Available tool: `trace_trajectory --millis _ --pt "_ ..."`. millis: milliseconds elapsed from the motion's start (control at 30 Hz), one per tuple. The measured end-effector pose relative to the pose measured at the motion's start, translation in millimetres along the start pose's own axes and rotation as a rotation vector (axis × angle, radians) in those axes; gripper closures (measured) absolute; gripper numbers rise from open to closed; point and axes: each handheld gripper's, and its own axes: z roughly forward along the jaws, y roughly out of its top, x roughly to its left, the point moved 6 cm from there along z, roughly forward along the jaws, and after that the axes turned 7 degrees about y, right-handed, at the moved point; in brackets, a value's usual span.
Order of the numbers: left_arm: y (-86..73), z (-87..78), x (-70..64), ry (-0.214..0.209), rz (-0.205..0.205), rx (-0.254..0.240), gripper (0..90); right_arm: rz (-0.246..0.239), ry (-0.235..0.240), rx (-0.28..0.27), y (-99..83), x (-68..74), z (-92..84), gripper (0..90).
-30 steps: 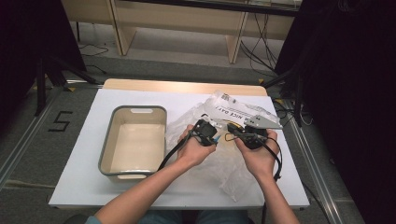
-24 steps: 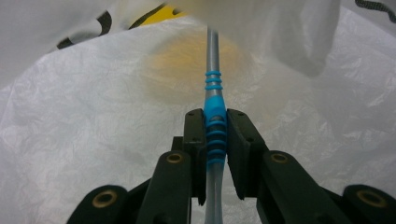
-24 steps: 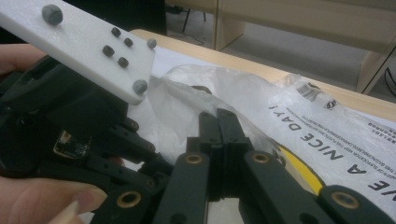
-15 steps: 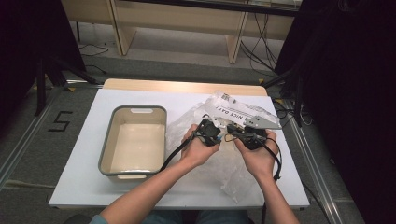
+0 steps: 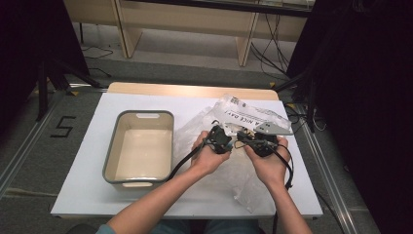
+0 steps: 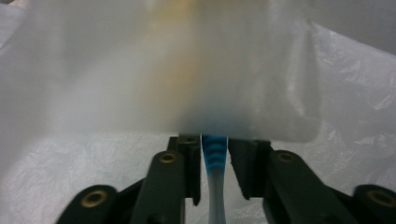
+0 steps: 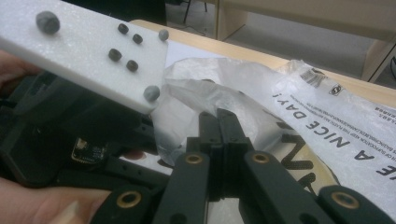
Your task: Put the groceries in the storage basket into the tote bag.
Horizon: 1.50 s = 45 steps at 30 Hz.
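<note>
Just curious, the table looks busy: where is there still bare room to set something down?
Free: inside the cream tray, and the white table strip left of it and along the far edge. Crowded: the right half, where the plastic bag and both hands sit.

The toothbrush [image 6: 215, 186] vanishes past its blue grip under a blurred fold of plastic bag [image 6: 187, 70] (head unseen); the bag's print [image 7: 345, 126] is cut off by the frame's edge.

The surface [image 5: 87, 146] is white with a bare wooden strip along its far edge. A grey tub [image 5: 139, 146] with a cream inside lies on it, toward nine o'clock. A crinkly clear plastic bag [image 5: 253, 117] with black letters lies toward three o'clock, just beside the tub.
</note>
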Motion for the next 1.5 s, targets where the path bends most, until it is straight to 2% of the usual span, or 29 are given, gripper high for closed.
trace_trajectory --millis 167,400,600,800,1033,1367,1500 --pt "-3.3 -4.3 -1.4 0.008 0.008 -0.012 57.4 0.011 0.004 0.017 -4.5 -1.3 1.3 90.0" --pt "-9.4 -27.1 -3.0 -0.018 0.015 -0.033 44.7 0.012 0.004 0.032 -8.4 -2.0 1.3 90.0" --pt "-17.0 -49.9 -3.9 -0.06 -0.01 -0.039 44.2 0.013 0.01 0.051 -12.7 -1.3 0.5 90.0" --pt "-29.9 -74.1 -1.1 -0.077 -0.035 -0.06 46.7 0.02 0.031 0.099 -23.3 0.0 2.3 90.0" --pt "-36.8 -90.3 9.7 -0.082 -0.079 -0.088 50.6 0.028 0.076 0.192 -42.0 5.7 7.7 90.0" --pt "-43.9 -88.7 24.7 -0.026 -0.114 -0.073 49.5 0.044 0.15 0.371 -76.2 12.5 18.8 90.0" --pt "-45.7 -86.9 27.5 -0.011 -0.119 -0.07 47.0 0.033 0.169 0.421 -85.8 15.2 24.0 90.0"
